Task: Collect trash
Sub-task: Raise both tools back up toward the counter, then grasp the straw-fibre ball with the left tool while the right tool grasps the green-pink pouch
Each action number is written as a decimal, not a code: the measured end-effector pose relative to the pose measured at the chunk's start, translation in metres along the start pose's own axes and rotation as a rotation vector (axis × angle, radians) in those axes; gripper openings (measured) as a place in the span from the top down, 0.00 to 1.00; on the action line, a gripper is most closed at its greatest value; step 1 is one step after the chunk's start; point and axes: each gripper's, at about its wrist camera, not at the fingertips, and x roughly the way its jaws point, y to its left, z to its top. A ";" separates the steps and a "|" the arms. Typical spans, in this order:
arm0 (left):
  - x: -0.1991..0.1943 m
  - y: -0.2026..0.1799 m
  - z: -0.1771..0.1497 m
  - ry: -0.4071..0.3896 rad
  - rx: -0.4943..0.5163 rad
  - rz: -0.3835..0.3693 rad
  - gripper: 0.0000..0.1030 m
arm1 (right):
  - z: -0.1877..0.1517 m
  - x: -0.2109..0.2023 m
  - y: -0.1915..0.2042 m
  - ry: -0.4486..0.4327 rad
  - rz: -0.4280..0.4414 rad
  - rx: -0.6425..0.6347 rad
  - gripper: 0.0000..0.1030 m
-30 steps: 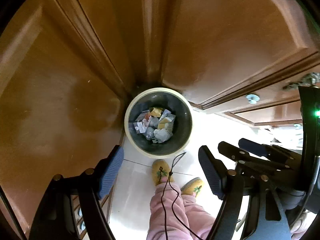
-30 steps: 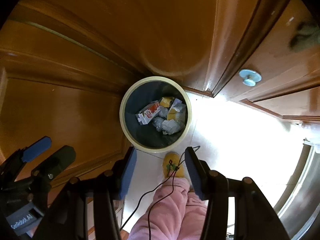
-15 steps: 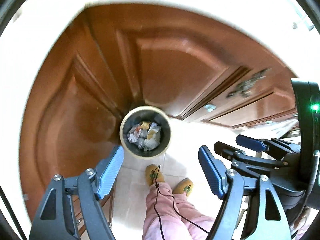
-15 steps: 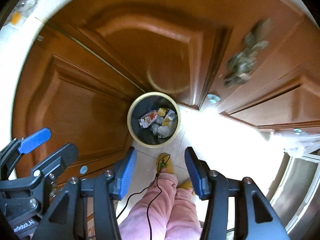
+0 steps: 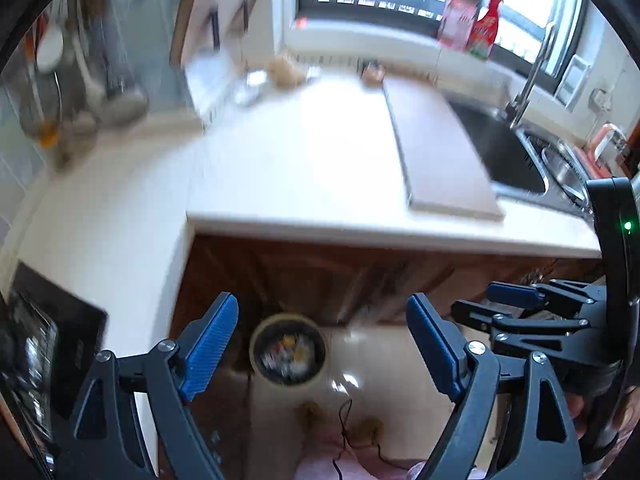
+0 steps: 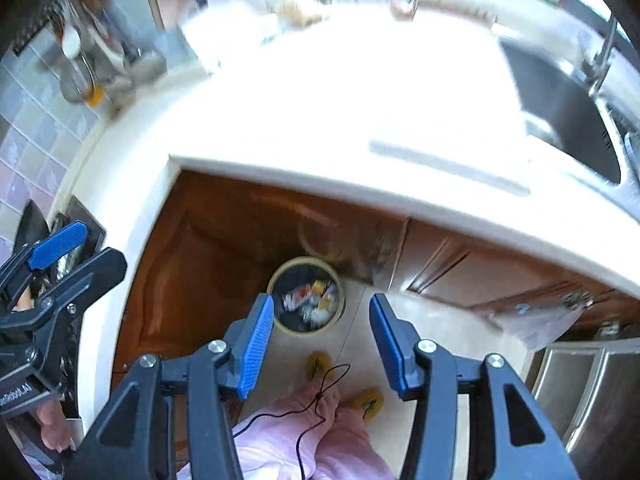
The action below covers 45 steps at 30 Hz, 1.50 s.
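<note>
My left claw (image 5: pixel 322 346) has just been spreading its jaws and stands wide with nothing between them, and my right claw (image 6: pixel 321 334) is about half open, gripping nothing either. The trash bin (image 6: pixel 306 294) stands on the floor far below both claws, against the brown cabinet doors (image 6: pixel 208 240) under the white table (image 5: pixel 304 160), with crumpled wrappers (image 6: pixel 310 298) inside it.
</note>
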 end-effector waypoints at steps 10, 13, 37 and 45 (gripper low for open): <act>-0.046 -0.030 0.061 -0.130 0.015 0.028 0.12 | 0.050 -0.089 -0.035 -0.177 -0.055 -0.014 0.51; -0.048 -0.030 0.080 -0.149 0.019 0.033 0.07 | 0.067 -0.102 -0.045 -0.206 -0.058 -0.011 0.51; 0.194 -0.006 0.347 -0.004 0.069 0.177 0.06 | 0.353 0.009 -0.163 -0.166 0.011 0.213 0.34; 0.289 0.033 0.397 0.096 -0.063 0.124 0.06 | 0.436 0.111 -0.186 -0.073 0.041 0.267 0.35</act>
